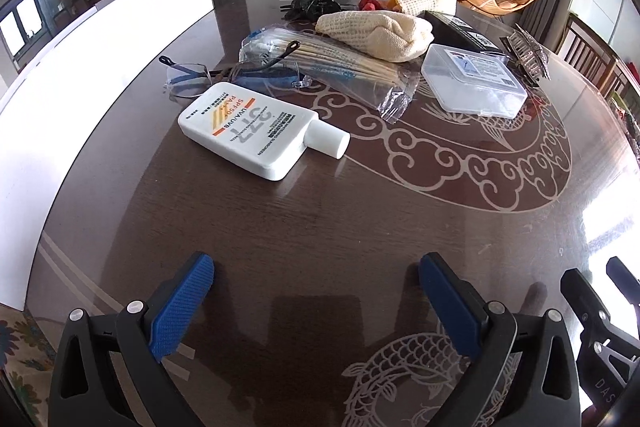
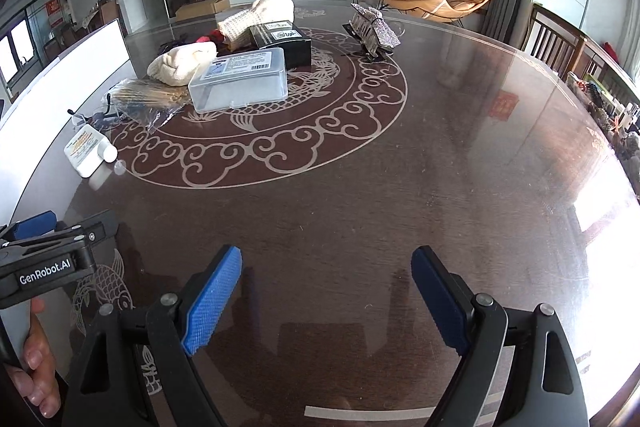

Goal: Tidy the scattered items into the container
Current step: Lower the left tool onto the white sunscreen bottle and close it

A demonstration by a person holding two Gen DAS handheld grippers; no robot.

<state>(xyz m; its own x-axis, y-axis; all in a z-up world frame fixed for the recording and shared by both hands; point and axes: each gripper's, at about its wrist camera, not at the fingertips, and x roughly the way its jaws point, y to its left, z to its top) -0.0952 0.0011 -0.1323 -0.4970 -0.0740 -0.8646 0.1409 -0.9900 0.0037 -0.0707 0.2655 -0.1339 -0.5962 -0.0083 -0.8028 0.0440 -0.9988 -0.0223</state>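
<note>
1. Hovering low over the dark table (image 1: 280, 227), the left gripper (image 1: 316, 301) had its jaws spread wide with nothing between them; the right gripper (image 2: 326, 291) was likewise agape and unloaded.
2. Scattered items lay ahead: white bottle (image 1: 256, 133) nearest, glasses (image 1: 188, 79) touching its far end, bag of sticks (image 1: 344, 71), towel (image 1: 380, 33), clear plastic box (image 1: 474, 85), black box (image 2: 286, 41).
3. White container (image 1: 100, 75) stood along the left edge.
4. Risk, as judged: the bottle lay flat on glossy glass, so a shallow pinch could skid it into the glasses.
5. The crinkly bag could slip or spill sticks if pinched by one corner.
</note>
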